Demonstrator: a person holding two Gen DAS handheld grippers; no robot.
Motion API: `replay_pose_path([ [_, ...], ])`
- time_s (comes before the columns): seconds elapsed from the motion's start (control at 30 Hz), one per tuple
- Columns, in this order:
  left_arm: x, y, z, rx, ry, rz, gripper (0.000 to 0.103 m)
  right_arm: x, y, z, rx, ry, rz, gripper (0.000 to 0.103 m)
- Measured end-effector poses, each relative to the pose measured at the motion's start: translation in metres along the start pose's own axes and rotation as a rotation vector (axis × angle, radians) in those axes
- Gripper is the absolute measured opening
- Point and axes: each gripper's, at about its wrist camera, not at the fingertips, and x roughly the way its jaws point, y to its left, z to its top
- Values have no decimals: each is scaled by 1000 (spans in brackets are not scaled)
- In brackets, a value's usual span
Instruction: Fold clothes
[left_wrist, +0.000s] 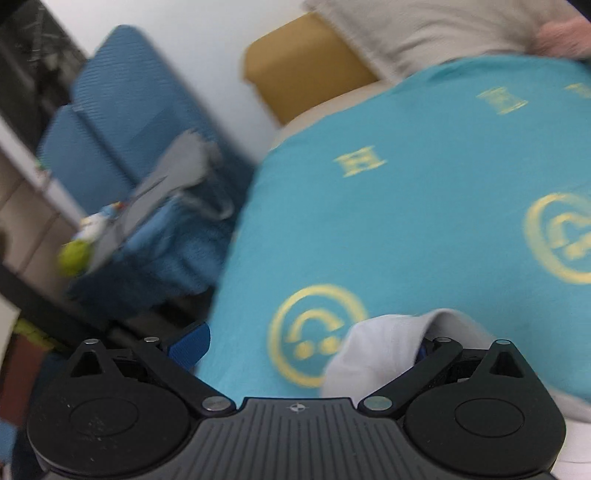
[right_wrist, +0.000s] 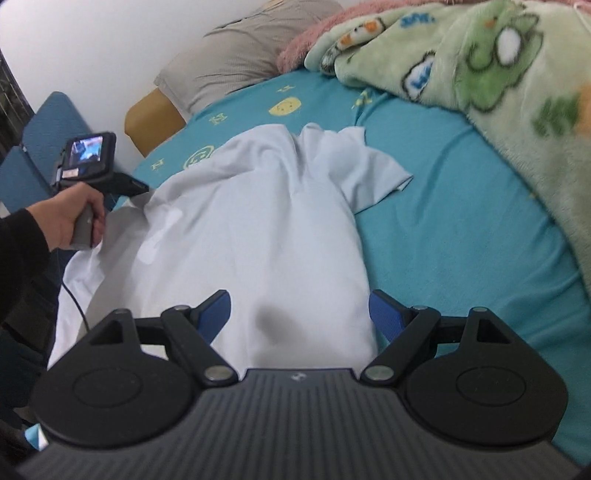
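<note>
We judge the laying-out step: right tool gapes wide over the white T-shirt hem, left tool also wide with cloth against one finger, and next both must clamp an edge.

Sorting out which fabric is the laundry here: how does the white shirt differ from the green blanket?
The white shirt is plain and thin; the green blanket is fluffy with cartoon prints. The white shirt lies spread in the middle of the teal sheet, in front of the right hand-held gripper, while the green blanket is bunched along the far right side. Both rest on the same bed.
</note>
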Motion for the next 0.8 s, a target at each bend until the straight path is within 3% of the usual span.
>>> replay_pose_path([
  [0.13, -29, -9, 4, 62, -25, -135, 103, -6, 1, -1, 12, -1, 17, 83],
  [0.3, -61, -22, -4, 124, -55, -119, 103, -21, 2, 0, 28, -11, 28, 83],
  [0.4, -80, -12, -6, 13, -83, -153, 103, -31, 3, 3, 30, -31, 32, 83],
  [0.57, -97, -7, -14, -236, -81, -460, 98, -36, 1, 5, 41, -48, 26, 83],
  [0.73, -84, -36, -21, -357, 20, -635, 77, -29, -3, 5, 58, -28, 15, 83],
  [0.8, -79, -54, -23, -356, 63, -646, 65, -28, -5, 5, 63, -28, 14, 83],
])
